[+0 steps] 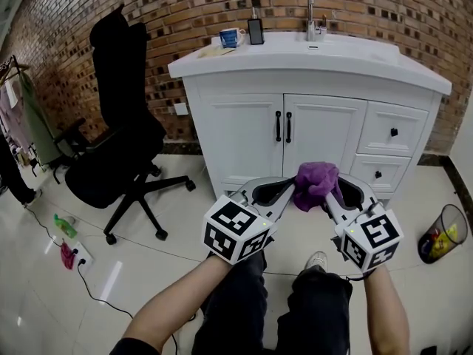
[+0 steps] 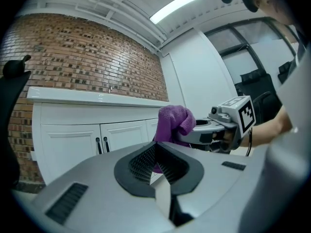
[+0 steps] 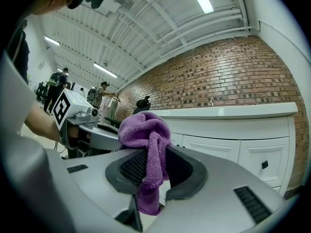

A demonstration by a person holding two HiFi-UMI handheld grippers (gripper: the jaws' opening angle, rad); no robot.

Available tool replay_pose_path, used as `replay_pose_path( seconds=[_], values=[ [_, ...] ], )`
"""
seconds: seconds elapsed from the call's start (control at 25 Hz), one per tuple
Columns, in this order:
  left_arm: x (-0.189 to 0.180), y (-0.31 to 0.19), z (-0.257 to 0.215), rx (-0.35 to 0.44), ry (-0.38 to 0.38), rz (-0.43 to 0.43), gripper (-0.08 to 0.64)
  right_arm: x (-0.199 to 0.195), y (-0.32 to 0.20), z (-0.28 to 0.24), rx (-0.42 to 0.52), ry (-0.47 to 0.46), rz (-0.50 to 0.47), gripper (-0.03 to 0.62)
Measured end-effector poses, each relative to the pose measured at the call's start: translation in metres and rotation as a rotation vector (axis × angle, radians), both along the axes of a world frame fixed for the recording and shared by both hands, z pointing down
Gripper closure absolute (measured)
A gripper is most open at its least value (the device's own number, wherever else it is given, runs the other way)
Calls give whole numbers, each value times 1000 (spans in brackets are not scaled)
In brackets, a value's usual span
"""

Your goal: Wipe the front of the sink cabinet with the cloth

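Fingers, right gripper: clamped on the cloth. The purple fabric bunches above the pads and hangs down between them.
Fingers, left gripper: tips closed together, right at the cloth. No view shows whether they pinch a fold.
Cloth: held in the air between the two grippers, in front of the cabinet and apart from it.
Head view only:
- Left gripper and right gripper side by side, fingers converging on the cloth.
- White cabinet with two doors and two drawers, all with black handles.
- Counter carrying a tap, a cup and a dark bottle.
- Black chair on the tiled floor to the left of the cabinet.
- Mesh bin on the floor to its right.

Left gripper view only: white wall and dark windows beyond the cabinet's end.
Right gripper view only: people standing far off along the brick wall.
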State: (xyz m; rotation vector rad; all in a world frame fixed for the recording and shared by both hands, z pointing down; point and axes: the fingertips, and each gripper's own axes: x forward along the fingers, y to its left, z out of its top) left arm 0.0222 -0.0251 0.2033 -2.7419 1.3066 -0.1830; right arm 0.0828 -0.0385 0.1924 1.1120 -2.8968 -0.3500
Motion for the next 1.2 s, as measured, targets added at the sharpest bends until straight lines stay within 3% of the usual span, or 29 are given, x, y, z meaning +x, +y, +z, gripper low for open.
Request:
replay_pose_path(
  seconds=[1.2],
  values=[
    [9,10,-12,23,-10,-2,555,12,11,-10,14,-33,11,503]
  ],
)
